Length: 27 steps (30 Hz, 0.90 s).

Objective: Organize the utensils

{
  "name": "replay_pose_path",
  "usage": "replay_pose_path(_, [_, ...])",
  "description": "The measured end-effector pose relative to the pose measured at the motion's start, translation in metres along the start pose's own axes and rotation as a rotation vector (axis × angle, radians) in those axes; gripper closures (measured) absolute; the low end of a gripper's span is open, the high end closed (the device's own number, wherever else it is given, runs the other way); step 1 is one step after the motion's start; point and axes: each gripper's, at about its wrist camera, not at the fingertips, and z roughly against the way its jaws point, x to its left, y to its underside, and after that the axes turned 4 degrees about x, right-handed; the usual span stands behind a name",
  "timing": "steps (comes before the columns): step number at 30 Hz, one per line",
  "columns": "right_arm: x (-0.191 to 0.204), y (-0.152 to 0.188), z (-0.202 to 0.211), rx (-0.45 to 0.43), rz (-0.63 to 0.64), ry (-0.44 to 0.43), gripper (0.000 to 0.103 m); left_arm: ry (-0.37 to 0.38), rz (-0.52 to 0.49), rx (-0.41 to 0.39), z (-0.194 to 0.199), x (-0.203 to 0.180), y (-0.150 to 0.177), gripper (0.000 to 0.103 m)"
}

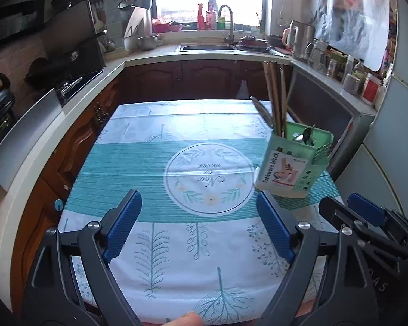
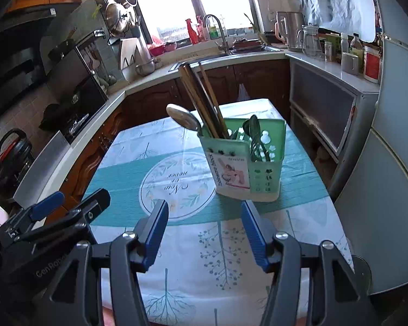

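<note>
A green and white utensil holder [image 1: 293, 163] [image 2: 244, 163] stands on the table's right side. Wooden chopsticks [image 1: 274, 95] [image 2: 201, 100] lean out of it, a steel ladle [image 2: 183, 116] rests at its left, and forks and spoons [image 2: 255, 141] fill its right compartment. My left gripper [image 1: 198, 203] is open over the tablecloth, left of the holder, with nothing between its fingers. My right gripper [image 2: 204, 212] is open too, just in front of the holder and empty. Each gripper shows at the edge of the other's view.
The table [image 1: 155, 244] carries a teal and white leaf-print cloth. Around it run counters with a stove [image 1: 76, 81], a sink [image 1: 206, 46], a kettle [image 2: 293, 31] and jars. A fridge [image 2: 394, 163] stands close on the right. A fingertip [image 1: 187, 319] shows at the bottom edge.
</note>
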Motion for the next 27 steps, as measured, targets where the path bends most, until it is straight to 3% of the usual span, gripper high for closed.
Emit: replay_pose_path(27, [0.0090, 0.0025, 0.0068, -0.017, 0.019, 0.025, 0.047, -0.011, 0.017, 0.009, 0.0009, 0.0079, 0.0039, 0.018])
